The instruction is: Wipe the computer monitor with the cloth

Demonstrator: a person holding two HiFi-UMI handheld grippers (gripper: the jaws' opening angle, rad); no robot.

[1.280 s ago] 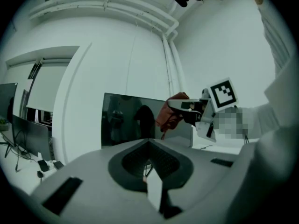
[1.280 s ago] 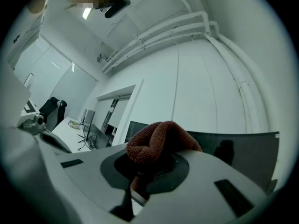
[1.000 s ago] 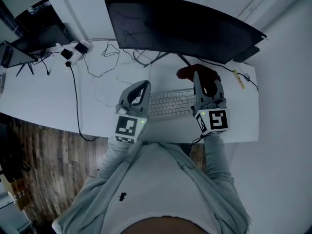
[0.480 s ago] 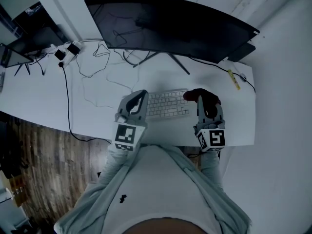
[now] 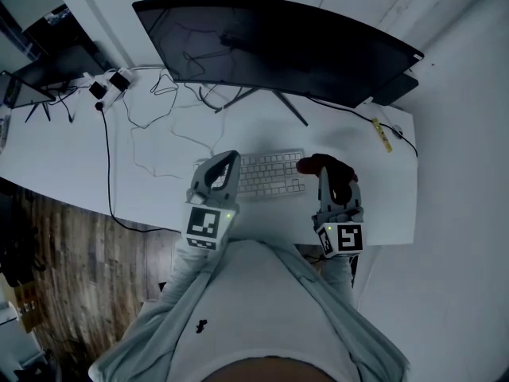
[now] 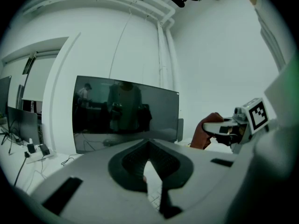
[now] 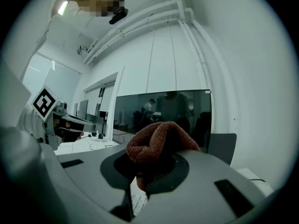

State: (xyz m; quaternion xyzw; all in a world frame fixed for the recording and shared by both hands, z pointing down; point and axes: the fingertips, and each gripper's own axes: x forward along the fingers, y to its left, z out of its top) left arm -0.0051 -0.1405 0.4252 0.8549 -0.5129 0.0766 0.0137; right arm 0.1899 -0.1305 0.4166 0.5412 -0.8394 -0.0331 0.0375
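On the white desk (image 5: 71, 159), loose cables (image 5: 143, 146) trail at the left. The left hand-held gripper (image 5: 226, 159) hangs over the keyboard's (image 5: 270, 173) left end, clenched on nothing. Right of the keyboard, the right hand-held gripper (image 5: 325, 173) grasps the bunched red cloth (image 5: 318, 164), well apart from the dark monitor (image 5: 278, 42) behind.

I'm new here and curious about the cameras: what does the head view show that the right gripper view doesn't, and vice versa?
Head view only: the wooden floor, the person's grey top, the marker cube on the right tool. Right gripper view only: ceiling pipes, and that tool's jaws shut on the cloth, seen close up. Both: the dark monitor, the cloth, the left tool.
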